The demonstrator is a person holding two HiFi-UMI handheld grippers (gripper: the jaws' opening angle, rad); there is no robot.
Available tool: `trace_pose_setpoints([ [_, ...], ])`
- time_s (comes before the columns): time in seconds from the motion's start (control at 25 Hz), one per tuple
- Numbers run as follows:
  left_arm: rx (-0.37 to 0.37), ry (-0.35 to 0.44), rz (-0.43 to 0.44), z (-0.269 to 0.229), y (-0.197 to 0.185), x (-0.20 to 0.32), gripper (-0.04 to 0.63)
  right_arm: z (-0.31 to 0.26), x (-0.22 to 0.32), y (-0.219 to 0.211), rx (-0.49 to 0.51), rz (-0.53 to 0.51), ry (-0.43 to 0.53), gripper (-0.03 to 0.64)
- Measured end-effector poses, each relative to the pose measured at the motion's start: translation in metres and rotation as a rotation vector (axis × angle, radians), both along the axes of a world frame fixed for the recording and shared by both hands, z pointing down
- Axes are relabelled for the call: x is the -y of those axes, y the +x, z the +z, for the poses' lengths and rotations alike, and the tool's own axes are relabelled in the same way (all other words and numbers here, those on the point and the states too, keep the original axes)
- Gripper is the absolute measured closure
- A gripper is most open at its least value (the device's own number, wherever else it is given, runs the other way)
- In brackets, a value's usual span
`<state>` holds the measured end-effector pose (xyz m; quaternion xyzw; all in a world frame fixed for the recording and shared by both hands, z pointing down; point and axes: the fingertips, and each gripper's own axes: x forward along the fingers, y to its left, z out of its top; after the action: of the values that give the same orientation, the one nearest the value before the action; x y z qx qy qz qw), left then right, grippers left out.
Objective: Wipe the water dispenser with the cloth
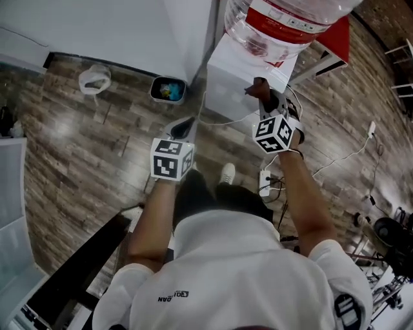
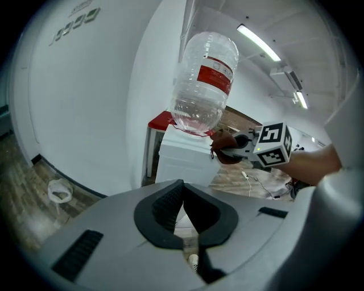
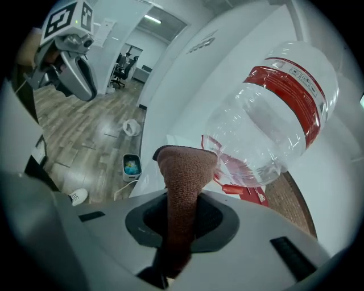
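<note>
Right gripper [image 3: 179, 213] clamped on brown cloth [image 3: 185, 170]: jaws pressed against both its sides, lower part pinched deep between the pads. Cloth sticking out past the jaw tips, long axis in line with the jaws, bunched free end pointing at the top front edge of the white water dispenser [image 1: 229, 84], just below the inverted clear bottle [image 1: 284, 19] with its red label. Cloth end right at the dispenser top in head view; contact or small gap not clear from any view. Left gripper [image 2: 183, 196] closed at the pad tips, nothing between them, held lower and well apart from the dispenser over the wood floor [image 1: 77, 148], jaws aimed toward dispenser and bottle. Bottle cut off by upper edge of head view; dispenser front seen from steeply above and partly covered by right gripper and its marker cube. Small bin [image 1: 168, 89] on the floor beside the dispenser, contents blurred.
</note>
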<state>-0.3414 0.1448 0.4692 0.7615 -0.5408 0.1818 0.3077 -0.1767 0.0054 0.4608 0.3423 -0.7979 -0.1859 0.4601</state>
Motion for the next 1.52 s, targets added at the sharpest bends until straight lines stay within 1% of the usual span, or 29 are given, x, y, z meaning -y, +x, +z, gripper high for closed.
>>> trace_pose_setpoints([
  [0.08,-0.009,-0.002,-0.015,0.014,0.003,-0.004,0.606,0.003,0.001,0.002,0.004,-0.01,0.011,0.56],
  [0.16,-0.017,-0.016,-0.009,0.037,0.006,-0.008,0.606,0.005,0.001,0.003,0.006,-0.013,0.024,0.56],
  [0.28,-0.028,-0.03,-0.011,0.08,0.002,-0.01,0.606,0.012,0.003,-0.001,-0.011,-0.025,0.042,0.56],
  [0.44,-0.054,-0.019,-0.003,0.144,-0.008,-0.005,0.606,0.031,0.006,-0.003,-0.047,-0.014,0.088,0.56],
  [0.56,-0.056,-0.005,0.027,0.201,-0.011,0.002,0.606,0.039,0.005,-0.006,-0.051,-0.006,0.185,0.56],
  [0.68,-0.053,0.035,0.071,0.253,-0.009,0.025,0.606,0.035,0.004,-0.007,-0.042,0.015,0.303,0.561],
  [0.84,-0.055,0.081,0.117,0.313,-0.004,0.049,0.606,0.054,0.001,-0.007,-0.105,0.001,0.42,0.56],
  [0.96,-0.053,0.111,0.15,0.348,0.001,0.065,0.606,0.077,0.004,-0.004,-0.143,0.013,0.482,0.561],
  [1.08,-0.069,0.11,0.165,0.378,0.006,0.068,0.606,0.111,0.003,-0.004,-0.154,0.033,0.494,0.56],
  [1.2,-0.074,0.116,0.191,0.397,0.014,0.068,0.606,0.147,0.004,-0.004,-0.171,0.041,0.475,0.561],
  [1.52,-0.1,0.108,0.212,0.433,0.027,0.066,0.606,0.247,0.008,-0.009,-0.211,0.06,0.364,0.561],
])
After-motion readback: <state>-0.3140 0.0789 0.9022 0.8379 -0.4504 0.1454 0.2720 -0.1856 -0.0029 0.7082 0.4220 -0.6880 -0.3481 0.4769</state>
